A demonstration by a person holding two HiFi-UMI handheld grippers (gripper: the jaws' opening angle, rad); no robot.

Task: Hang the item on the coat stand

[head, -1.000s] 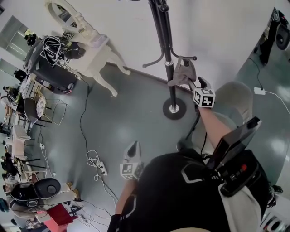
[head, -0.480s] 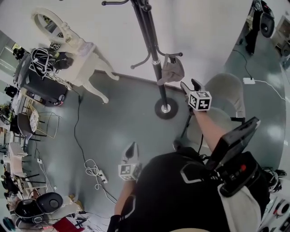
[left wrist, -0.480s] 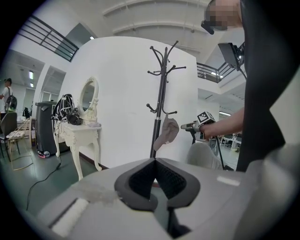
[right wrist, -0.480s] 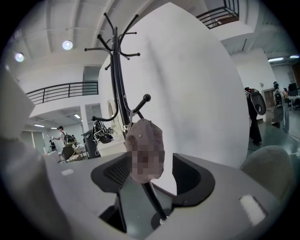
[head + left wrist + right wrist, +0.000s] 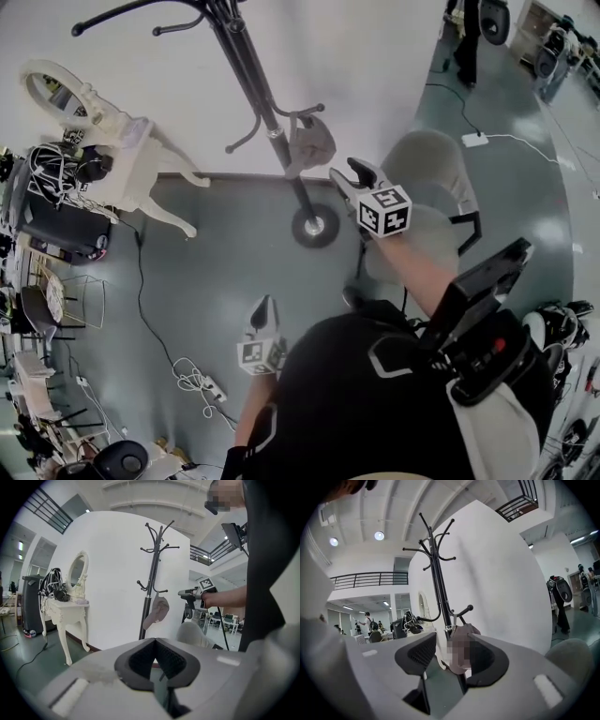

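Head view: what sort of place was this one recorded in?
Probably a staged home corner inside a large workshop or lab: a coat stand and white dressing table stand before a curved backdrop wall, with loose cables nearby.

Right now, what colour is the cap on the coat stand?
Cap: grey-brown; head view shows it best.

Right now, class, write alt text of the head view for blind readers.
A grey fabric cap hangs on a low hook of the black metal coat stand. Beside it, the right gripper is empty; its open jaws have just been closing.
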